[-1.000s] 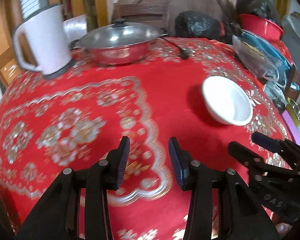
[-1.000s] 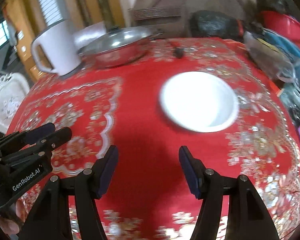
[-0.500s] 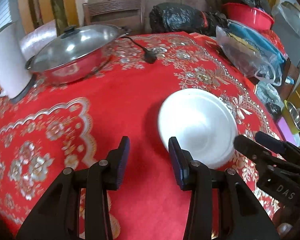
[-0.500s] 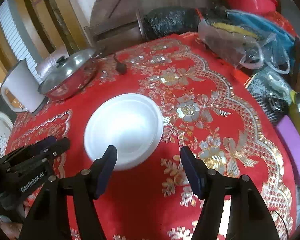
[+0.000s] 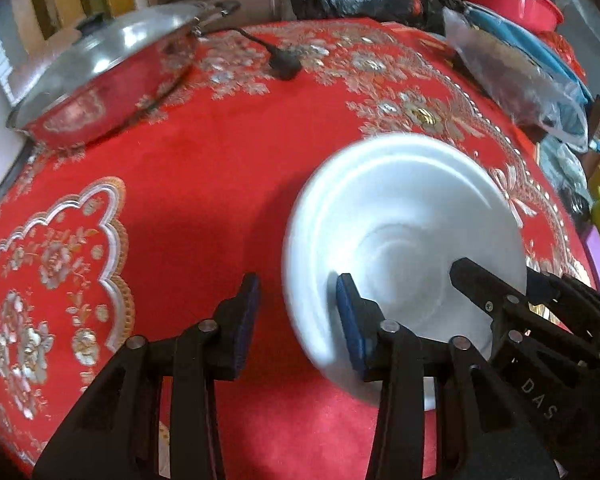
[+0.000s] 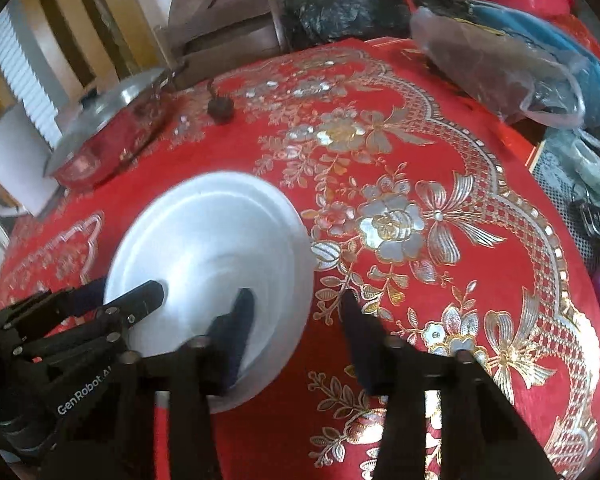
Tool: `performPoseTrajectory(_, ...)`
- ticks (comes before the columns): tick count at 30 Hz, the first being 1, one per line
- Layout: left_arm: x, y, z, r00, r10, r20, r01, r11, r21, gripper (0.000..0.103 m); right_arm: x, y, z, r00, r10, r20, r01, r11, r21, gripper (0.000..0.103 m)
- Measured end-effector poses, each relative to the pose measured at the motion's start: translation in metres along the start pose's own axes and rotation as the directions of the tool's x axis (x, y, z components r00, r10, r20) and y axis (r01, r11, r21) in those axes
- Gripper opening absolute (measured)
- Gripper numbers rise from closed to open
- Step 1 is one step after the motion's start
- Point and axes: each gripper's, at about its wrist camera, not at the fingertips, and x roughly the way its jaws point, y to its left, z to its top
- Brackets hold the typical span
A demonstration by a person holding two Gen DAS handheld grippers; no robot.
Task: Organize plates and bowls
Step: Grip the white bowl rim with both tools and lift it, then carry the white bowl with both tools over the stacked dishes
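Here, white bowl (image 5: 404,236), ridged, perhaps stacked, both claws (image 5: 298,316) (image 6: 296,328) wide, straddling rim.

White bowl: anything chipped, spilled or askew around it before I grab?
Nothing stands out. The white bowl sits upright and empty on the red tablecloth, no visible chips or spills, though its rim is motion-blurred. Both grippers straddle opposite rims, open.

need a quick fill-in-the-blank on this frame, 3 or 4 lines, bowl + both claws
1. The tablecloth is mostly ____ with gold and silver flowers.
2. Both the left claw and the right claw are ____, gripping nothing.
3. The bowl on the table is ____ in colour.
4. The lidded metal pan sits ____ the bowl, at the table's back.

Missing words: red; open; white; behind
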Motion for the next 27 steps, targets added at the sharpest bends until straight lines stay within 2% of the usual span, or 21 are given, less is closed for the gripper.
performPoseTrajectory(1,-0.001,-0.002,0.0,1.0,-0.007,0.002,0.007,1.0,0.009,0.024,0.0,0.002,-0.002,1.0,0.005,0.003,-0.005,1.0,-0.012,0.03)
performPoseTrajectory(2,-0.002,-0.006,-0.001,1.0,-0.001,0.002,0.001,1.0,0.025,0.022,-0.001,0.004,-0.003,1.0,0.011,0.012,-0.01,1.0,-0.025,0.028)
performPoseTrajectory(4,-0.004,-0.009,-0.001,1.0,0.019,0.003,-0.019,0.999,0.034,0.022,-0.003,0.011,-0.005,1.0,-0.002,0.023,0.003,0.998,-0.063,0.022)
performPoseTrajectory(7,-0.007,0.0,-0.004,1.0,-0.004,-0.007,0.005,1.0,0.008,0.019,-0.005,0.02,-0.01,0.999,-0.026,0.025,0.029,0.995,-0.1,0.023)
performPoseTrajectory(15,-0.032,0.025,-0.02,1.0,-0.009,0.015,0.009,0.999,-0.033,0.018,-0.014,0.039,-0.021,0.999,0.025,0.023,-0.022,0.993,-0.12,0.023)
performPoseTrajectory(27,-0.083,0.099,-0.072,0.998,0.053,0.027,-0.048,0.989,-0.143,0.018,-0.035,0.114,-0.045,0.995,0.102,0.002,-0.099,0.963,-0.25,0.023)
